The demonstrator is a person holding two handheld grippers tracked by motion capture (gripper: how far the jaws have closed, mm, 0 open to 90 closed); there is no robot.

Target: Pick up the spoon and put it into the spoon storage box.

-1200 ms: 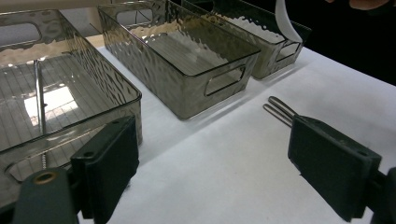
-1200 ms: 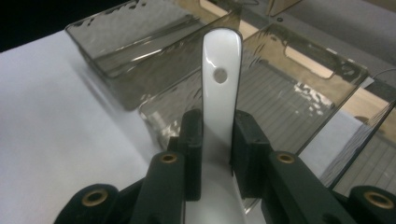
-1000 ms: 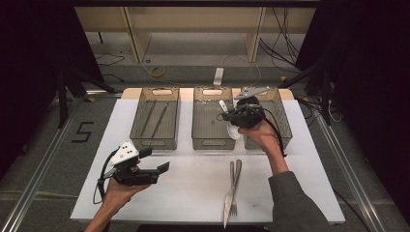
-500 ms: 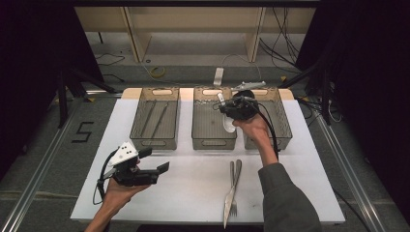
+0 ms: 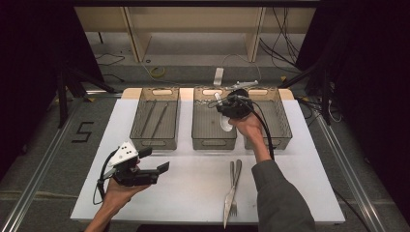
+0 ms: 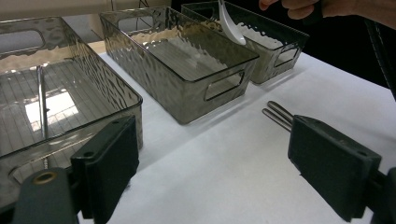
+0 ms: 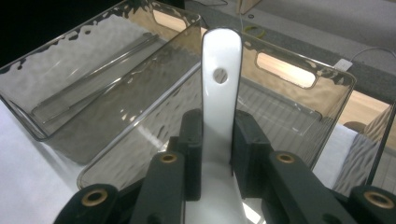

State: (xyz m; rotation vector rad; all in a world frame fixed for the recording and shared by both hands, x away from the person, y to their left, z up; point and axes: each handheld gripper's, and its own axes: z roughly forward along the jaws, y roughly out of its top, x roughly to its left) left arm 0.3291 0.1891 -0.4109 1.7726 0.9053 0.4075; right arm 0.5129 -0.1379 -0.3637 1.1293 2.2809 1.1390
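So here we've got the right gripper (image 5: 231,107) clamped on the handle of a white ceramic soup spoon (image 7: 219,93), pads pressing it from both sides. The spoon hangs bowl-down over the middle smoked-plastic bin (image 5: 214,140), up around 12 o'clock on the white table (image 5: 193,188), and it hasn't touched the bin floor as far as we can tell.

The left gripper (image 5: 159,169) sits at about 8 o'clock with its jaws wide apart and nothing between them, just parked above the table.

The left smoked-plastic bin (image 5: 155,140) at 11 o'clock has a pair of thin dark chopsticks (image 5: 154,118) in it. A metal knife and fork (image 5: 232,193) lie side by side at 6 o'clock.

What worries us: the grip is on a slick, narrow handle, so the spoon could swivel or slide out if we tilt the wrist. Let go from up here and ceramic on hard plastic could chip or bounce. Its bowl also hangs near the bin's right wall, so drifting sideways could clip the rim or land it in the right smoked-plastic bin (image 5: 278,140).
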